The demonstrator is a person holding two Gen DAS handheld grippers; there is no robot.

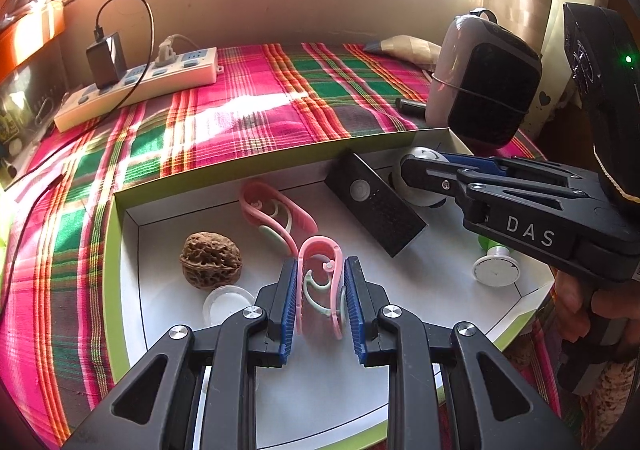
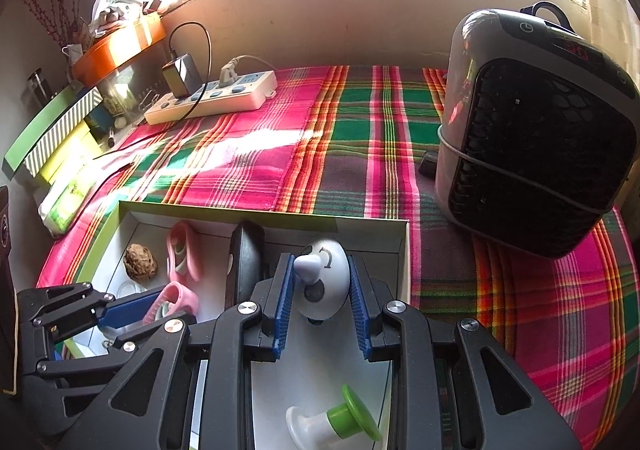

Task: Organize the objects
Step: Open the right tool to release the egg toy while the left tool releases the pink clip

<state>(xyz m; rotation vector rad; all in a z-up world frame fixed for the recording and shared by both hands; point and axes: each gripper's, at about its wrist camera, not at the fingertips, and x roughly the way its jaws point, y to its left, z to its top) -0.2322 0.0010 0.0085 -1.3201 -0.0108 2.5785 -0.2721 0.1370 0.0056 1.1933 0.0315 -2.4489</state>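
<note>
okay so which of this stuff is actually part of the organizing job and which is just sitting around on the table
Part of the job:
- white box
- pink clip in the left gripper
- white egg-shaped gadget in the right gripper
- second pink clip
- walnut
- black remote
- green-and-white stopper

Just lying about:
- power strip
- small heater
- plaid cloth

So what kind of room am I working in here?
Most likely a home, at a table by a sunlit window rather than a lab. The plaid tablecloth, a power strip with a charger plugged in and a small heater-like appliance all point to a lived-in household.
</note>
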